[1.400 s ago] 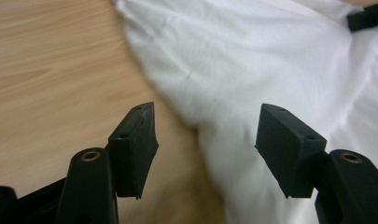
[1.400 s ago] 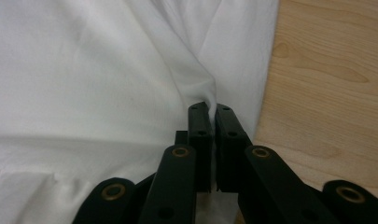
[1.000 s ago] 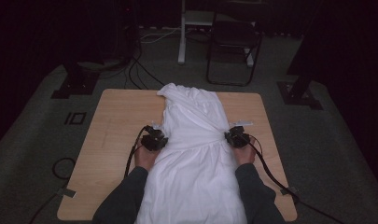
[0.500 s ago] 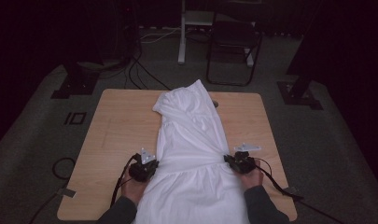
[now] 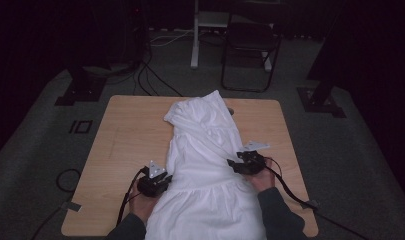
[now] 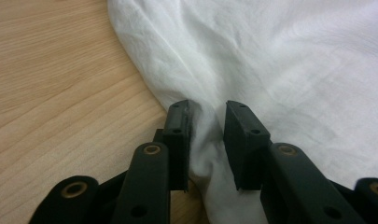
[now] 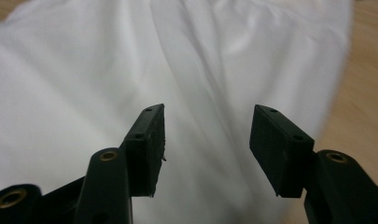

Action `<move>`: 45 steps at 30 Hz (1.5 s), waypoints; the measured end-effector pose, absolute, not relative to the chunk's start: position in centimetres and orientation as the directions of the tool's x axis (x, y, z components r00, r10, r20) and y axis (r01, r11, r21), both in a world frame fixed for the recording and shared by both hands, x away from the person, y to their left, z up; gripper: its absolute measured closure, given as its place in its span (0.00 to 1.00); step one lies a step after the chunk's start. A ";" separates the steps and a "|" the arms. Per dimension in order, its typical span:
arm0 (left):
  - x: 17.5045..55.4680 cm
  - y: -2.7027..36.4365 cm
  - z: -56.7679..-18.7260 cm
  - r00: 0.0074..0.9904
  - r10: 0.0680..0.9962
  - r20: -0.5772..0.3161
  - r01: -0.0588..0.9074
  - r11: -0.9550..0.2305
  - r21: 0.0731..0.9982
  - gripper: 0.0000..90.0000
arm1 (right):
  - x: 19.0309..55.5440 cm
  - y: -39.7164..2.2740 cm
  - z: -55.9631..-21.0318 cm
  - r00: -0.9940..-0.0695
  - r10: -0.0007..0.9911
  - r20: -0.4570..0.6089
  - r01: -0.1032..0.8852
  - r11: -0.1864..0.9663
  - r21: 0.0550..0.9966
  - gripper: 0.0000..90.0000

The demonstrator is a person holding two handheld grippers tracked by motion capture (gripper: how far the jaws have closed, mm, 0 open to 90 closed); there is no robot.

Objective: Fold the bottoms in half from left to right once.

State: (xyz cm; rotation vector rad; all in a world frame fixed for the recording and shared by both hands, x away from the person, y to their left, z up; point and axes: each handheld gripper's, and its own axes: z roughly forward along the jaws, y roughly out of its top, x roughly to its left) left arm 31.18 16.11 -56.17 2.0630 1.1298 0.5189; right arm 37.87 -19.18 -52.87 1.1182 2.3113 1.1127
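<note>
High view, white crumpled cotton garment point(image 5: 205, 165) spread along the light wooden table point(image 5: 125, 130), left gripper point(image 5: 162, 186) and right gripper point(image 5: 240, 165) at its edges, forearms low, left gripper view, jaws just opening, fabric fold loosely between, right gripper view, jaws just opened wide above cloth, nothing held.

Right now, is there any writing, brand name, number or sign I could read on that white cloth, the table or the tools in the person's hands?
None: no readable text anywhere.
White cloth: plain, with no label or print.
Wooden table: bare wood grain.
Left gripper and right gripper: plain black jaws, unmarked.
A small square outline on the floor holds no letters.
</note>
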 end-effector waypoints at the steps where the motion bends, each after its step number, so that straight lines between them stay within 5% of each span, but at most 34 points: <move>1: 31.2 16.2 -56.3 0.534 0.846 0.004 0.554 -0.353 0.754 0.75 | 39.2 -17.8 -53.0 -0.646 0.763 0.020 0.496 0.400 0.770 0.48; 4: 31.1 16.3 -56.3 0.528 0.849 -0.007 0.558 -0.341 0.756 0.71 | 40.4 -16.6 -53.2 -0.660 0.751 0.011 0.490 0.420 0.764 0.48; 5: 31.1 16.3 -56.4 0.527 0.850 -0.011 0.558 -0.336 0.759 0.69 | 41.6 -15.7 -53.5 -0.670 0.742 0.010 0.494 0.436 0.753 0.61; 6: 31.1 16.3 -56.4 0.527 0.850 -0.011 0.558 -0.336 0.759 0.67 | 41.6 -15.7 -53.5 -0.670 0.742 0.010 0.494 0.436 0.753 0.61; 7: 31.0 16.4 -56.4 0.525 0.851 -0.011 0.559 -0.335 0.759 0.65 | 42.4 -15.6 -53.5 -0.658 0.752 -0.024 0.502 0.463 0.730 0.93; 9: 31.0 16.5 -56.4 0.525 0.851 -0.012 0.562 -0.336 0.755 0.64 | 42.8 -16.7 -52.7 -0.585 0.810 -0.034 0.516 0.405 0.755 0.99; 12: 30.9 16.5 -56.3 0.528 0.849 -0.012 0.563 -0.340 0.753 0.63 | 42.8 -18.8 -51.5 -0.476 0.873 -0.104 0.492 0.362 0.792 0.99; 16: 30.8 16.0 -56.4 0.556 0.831 -0.019 0.555 -0.354 0.753 0.62 | 43.9 -22.2 -52.7 -0.388 0.921 -0.008 0.562 0.244 0.790 0.99; 21: 31.3 16.0 -54.7 0.559 0.827 0.049 0.523 -0.398 0.754 0.56 | 44.6 -21.8 -56.0 -0.416 0.909 0.026 0.610 0.258 0.749 0.97; 28: 35.5 15.1 -51.0 0.558 0.827 0.060 0.477 -0.379 0.793 0.49 | 44.7 -21.7 -56.0 -0.415 0.910 0.024 0.611 0.259 0.748 0.96; 31: 40.4 13.0 -52.3 0.521 0.853 0.007 0.560 -0.348 0.752 0.47 | 44.7 -21.9 -56.1 -0.408 0.912 0.047 0.618 0.238 0.749 0.96; 36: 43.1 11.5 -54.8 0.491 0.871 -0.001 0.623 -0.350 0.700 0.47 | 44.7 -22.1 -56.1 -0.416 0.908 0.054 0.614 0.236 0.753 0.96; 37: 43.2 11.4 -55.4 0.493 0.870 0.002 0.608 -0.346 0.715 0.49 | 44.7 -22.2 -56.2 -0.418 0.906 0.060 0.611 0.232 0.756 0.96; 38: 43.2 11.4 -55.4 0.493 0.870 0.002 0.608 -0.346 0.715 0.59 | 44.7 -22.2 -56.2 -0.418 0.906 0.060 0.611 0.232 0.756 0.96; 39: 43.0 11.7 -55.3 0.514 0.857 -0.038 0.613 -0.335 0.715 0.81 | 44.6 -22.2 -56.3 -0.416 0.907 0.064 0.607 0.225 0.762 0.96; 41: 42.3 11.9 -55.2 0.525 0.851 0.000 0.596 -0.368 0.713 0.96 | 44.5 -22.2 -56.4 -0.406 0.911 0.076 0.608 0.207 0.767 0.97; 45: 40.2 13.3 -55.4 0.530 0.848 0.006 0.584 -0.371 0.722 0.97 | 43.3 -21.9 -56.4 -0.421 0.903 0.090 0.614 0.210 0.761 0.97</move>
